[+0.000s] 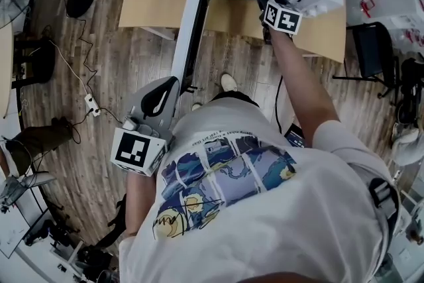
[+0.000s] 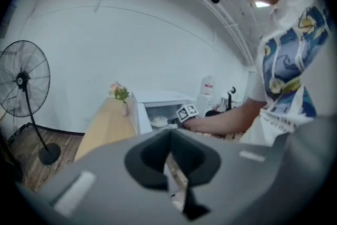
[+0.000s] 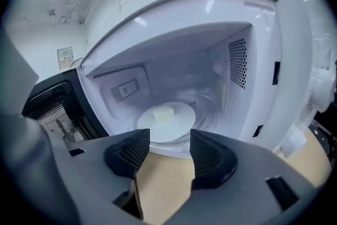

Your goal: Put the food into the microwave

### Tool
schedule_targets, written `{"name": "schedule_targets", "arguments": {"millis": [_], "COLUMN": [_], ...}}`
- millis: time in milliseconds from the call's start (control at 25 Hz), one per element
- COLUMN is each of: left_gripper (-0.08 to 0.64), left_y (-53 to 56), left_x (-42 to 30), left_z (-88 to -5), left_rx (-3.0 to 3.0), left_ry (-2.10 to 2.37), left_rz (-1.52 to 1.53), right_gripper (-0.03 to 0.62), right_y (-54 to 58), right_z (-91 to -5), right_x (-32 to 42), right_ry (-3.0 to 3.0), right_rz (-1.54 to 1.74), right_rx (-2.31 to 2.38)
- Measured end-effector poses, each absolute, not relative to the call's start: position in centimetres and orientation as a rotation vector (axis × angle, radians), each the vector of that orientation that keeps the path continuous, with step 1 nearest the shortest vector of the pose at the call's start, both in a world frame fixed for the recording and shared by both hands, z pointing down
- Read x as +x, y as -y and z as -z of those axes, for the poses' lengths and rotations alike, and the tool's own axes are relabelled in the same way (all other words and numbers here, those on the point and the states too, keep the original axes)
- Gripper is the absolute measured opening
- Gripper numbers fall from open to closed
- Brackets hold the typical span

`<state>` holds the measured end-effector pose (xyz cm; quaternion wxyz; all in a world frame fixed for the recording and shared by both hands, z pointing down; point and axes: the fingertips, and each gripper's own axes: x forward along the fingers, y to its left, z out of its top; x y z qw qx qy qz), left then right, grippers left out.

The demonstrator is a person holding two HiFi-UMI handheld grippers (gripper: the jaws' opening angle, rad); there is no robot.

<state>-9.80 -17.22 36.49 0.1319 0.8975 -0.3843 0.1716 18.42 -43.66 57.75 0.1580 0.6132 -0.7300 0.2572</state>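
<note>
The right gripper (image 3: 169, 140), wide open and empty, is best drawn straight back from the plate of food (image 3: 167, 123) before the microwave door (image 3: 50, 100) is shut.

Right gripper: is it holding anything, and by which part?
Nothing held. The right gripper's jaws stand apart and empty before the microwave; the plate sits inside.

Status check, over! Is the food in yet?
Right hand-held gripper open, empty. Left hand-held gripper shut. White round plate of pale food inside white microwave. Door open.
</note>
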Motion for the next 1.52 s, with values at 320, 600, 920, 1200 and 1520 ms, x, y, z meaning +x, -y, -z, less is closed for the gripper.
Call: {"name": "schedule_targets", "arguments": {"millis": [320, 600, 920, 1200, 1520], "left_gripper": [0.008, 0.008, 0.008, 0.008, 0.006], "left_y": [15.1, 13.6, 13.0, 12.3, 11.6], "left_x": [-8.8, -9.0, -9.0, -8.5, -7.8], "left_z": [-39.7, -40.9, -42.2, -42.6, -42.8], "left_rx": [2.655, 2.689, 2.719, 2.753, 2.769], "left_ry": [0.961, 0.872, 0.793, 0.711, 0.673], "left_rz": [-0.600, -0.617, -0.623, -0.607, -0.596], "right_gripper": [0.215, 0.215, 0.215, 0.215, 0.215], "right_y": [39.0, 33.9, 27.9, 23.4, 19.5], "right_z": [-55.7, -54.1, -51.6, -49.9, -49.2], "right_x": [17.7, 16.5, 14.6, 12.3, 11.4], "right_ry": [2.104, 2.115, 2.153, 2.195, 2.202], "right_rz": [-0.705, -0.688, -0.651, -0.629, -0.612], "right_rx": [1.758, 1.749, 1.714, 1.667, 1.654]}}
